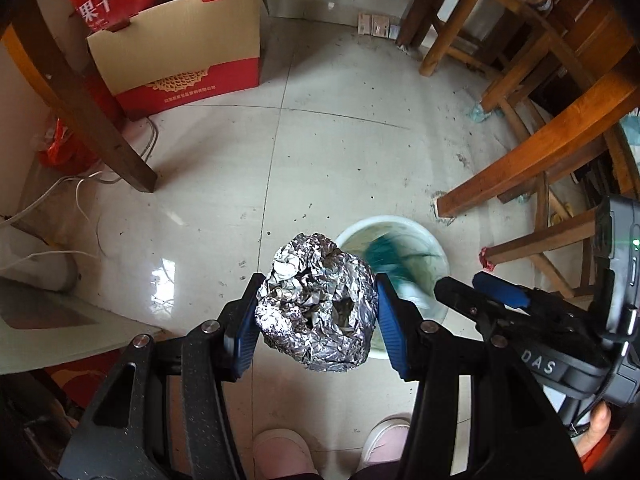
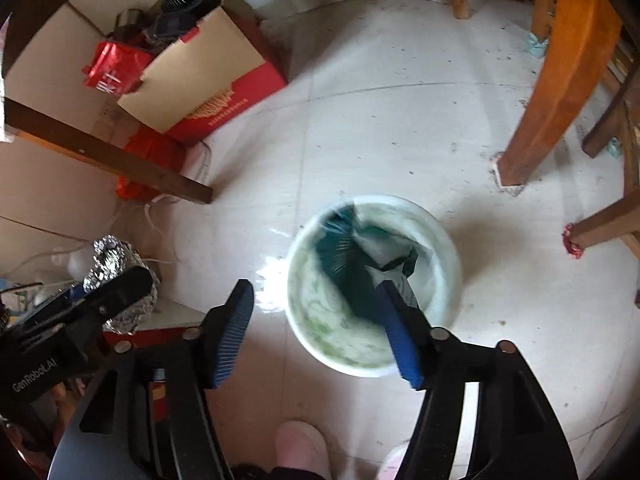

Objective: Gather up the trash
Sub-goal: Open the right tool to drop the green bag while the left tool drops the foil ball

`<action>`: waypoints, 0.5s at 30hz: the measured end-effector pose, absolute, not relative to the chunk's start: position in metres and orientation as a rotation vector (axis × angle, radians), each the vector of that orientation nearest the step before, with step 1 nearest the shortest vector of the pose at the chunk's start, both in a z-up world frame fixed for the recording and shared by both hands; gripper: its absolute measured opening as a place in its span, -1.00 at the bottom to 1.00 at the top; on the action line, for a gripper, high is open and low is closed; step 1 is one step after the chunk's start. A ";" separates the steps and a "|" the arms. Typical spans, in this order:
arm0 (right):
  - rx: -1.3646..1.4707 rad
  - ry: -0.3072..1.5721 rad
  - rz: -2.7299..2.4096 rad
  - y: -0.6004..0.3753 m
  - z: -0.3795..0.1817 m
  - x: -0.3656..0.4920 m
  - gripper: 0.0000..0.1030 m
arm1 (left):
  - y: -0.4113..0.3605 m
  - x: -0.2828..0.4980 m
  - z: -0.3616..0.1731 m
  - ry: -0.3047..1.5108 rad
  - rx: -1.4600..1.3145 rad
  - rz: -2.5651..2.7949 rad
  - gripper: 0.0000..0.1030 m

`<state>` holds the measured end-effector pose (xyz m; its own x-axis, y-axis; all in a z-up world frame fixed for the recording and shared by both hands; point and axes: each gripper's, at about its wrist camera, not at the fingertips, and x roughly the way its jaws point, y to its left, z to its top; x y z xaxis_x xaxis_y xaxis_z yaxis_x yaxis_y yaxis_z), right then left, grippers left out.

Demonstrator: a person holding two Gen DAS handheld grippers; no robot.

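The left tool (image 1: 316,312) was clamped on the foil ball (image 1: 318,304), beside the bin (image 2: 448,248) on the floor. The right tool (image 2: 320,332) stood apart, empty. Best centre the ball above the rim first.

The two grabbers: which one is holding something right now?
The left gripper. A crumpled foil ball sits squeezed between its blue pads. The right gripper is open with nothing between its pads, above the white bin.

Tiled floor (image 2: 380,128): white bucket (image 2: 448,248), cardboard box (image 2: 208,76), possibly cables (image 1: 92,216).
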<state>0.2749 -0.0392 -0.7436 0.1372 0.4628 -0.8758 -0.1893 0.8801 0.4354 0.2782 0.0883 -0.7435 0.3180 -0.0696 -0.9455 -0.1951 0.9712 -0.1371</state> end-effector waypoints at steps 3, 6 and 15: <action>0.205 1.365 0.461 -0.048 -0.741 0.271 0.19 | 0.079 0.284 -0.748 1.262 -0.257 0.053 0.02; 0.223 1.371 0.435 -0.063 -0.732 0.270 0.19 | 0.062 0.293 -0.754 1.283 -0.249 -0.012 0.02; 0.133 1.290 0.366 -0.097 -0.687 0.278 0.19 | 0.031 0.310 -0.766 1.412 -0.327 -0.124 0.07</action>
